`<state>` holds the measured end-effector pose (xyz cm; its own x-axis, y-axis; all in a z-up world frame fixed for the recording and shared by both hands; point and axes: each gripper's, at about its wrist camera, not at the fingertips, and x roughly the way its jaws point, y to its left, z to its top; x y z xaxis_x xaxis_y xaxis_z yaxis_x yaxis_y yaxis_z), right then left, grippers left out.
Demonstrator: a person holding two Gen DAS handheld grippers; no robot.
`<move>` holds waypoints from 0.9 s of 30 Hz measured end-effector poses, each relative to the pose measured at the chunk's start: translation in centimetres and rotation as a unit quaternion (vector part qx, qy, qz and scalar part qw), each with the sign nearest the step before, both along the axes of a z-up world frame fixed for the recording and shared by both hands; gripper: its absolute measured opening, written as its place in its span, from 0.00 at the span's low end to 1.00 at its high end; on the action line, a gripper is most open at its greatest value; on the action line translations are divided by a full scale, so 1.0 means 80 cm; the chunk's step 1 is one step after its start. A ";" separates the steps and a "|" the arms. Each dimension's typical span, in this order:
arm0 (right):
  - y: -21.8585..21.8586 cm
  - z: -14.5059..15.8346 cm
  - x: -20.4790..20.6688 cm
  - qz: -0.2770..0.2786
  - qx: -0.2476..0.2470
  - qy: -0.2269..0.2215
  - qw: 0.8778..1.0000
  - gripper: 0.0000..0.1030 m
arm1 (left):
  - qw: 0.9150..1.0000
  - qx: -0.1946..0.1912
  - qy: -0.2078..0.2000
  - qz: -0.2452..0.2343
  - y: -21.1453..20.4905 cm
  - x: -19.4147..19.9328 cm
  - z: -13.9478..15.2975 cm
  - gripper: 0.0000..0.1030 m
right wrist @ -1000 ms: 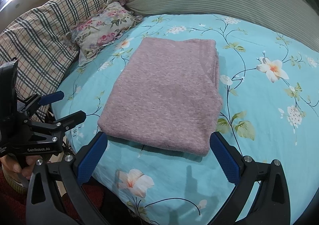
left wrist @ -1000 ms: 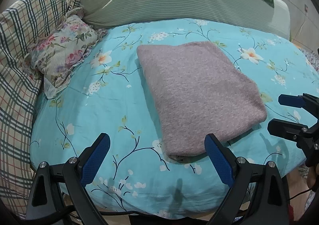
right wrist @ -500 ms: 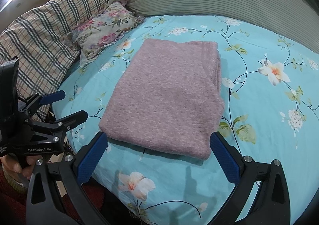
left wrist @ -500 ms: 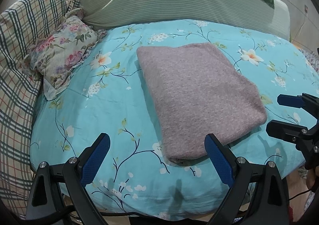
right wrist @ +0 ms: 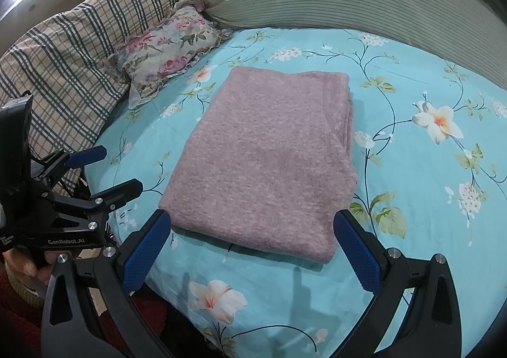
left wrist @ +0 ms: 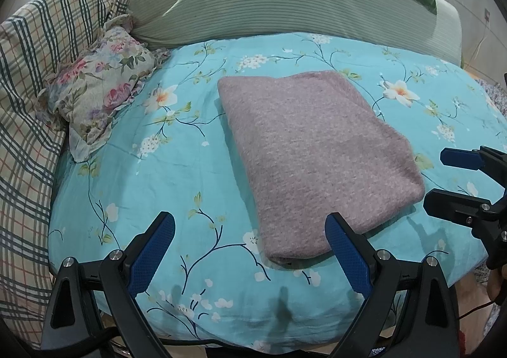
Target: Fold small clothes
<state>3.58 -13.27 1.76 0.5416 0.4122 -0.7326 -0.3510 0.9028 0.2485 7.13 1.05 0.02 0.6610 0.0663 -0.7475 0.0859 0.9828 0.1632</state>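
Garment check, left to right. Plaid quilt [left wrist: 38,79] and floral cushion [left wrist: 98,85] upper left, untouched. Left gripper [left wrist: 250,250] lower centre of its view, fingers wide, empty. Pink knit [left wrist: 313,155] lies mid-frame on the teal sheet [left wrist: 149,186], already a squared multi-layer rectangle. Right gripper [right wrist: 252,250] likewise wide, empty, near the knit's front edge. Judgement: fold looks finished; next move would be one more half-fold or setting it aside.

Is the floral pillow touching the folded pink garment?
Apart. The right wrist view shows a strip of blue sheet between the floral pillow and the folded pink garment.
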 end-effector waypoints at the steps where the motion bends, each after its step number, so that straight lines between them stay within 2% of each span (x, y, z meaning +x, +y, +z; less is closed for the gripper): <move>1: -0.001 -0.001 0.000 0.000 0.000 0.000 1.000 0.99 | 1.000 0.000 -0.001 0.000 0.000 0.001 0.000 0.93; 27: -0.014 -0.001 0.030 0.001 -0.001 0.001 1.000 0.99 | 1.000 -0.009 0.001 0.002 -0.001 0.019 0.004 0.93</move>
<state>5.97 -14.41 1.64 0.5391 0.4119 -0.7347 -0.3522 0.9026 0.2475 8.67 0.98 0.37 0.6589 0.0555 -0.7502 0.0827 0.9859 0.1455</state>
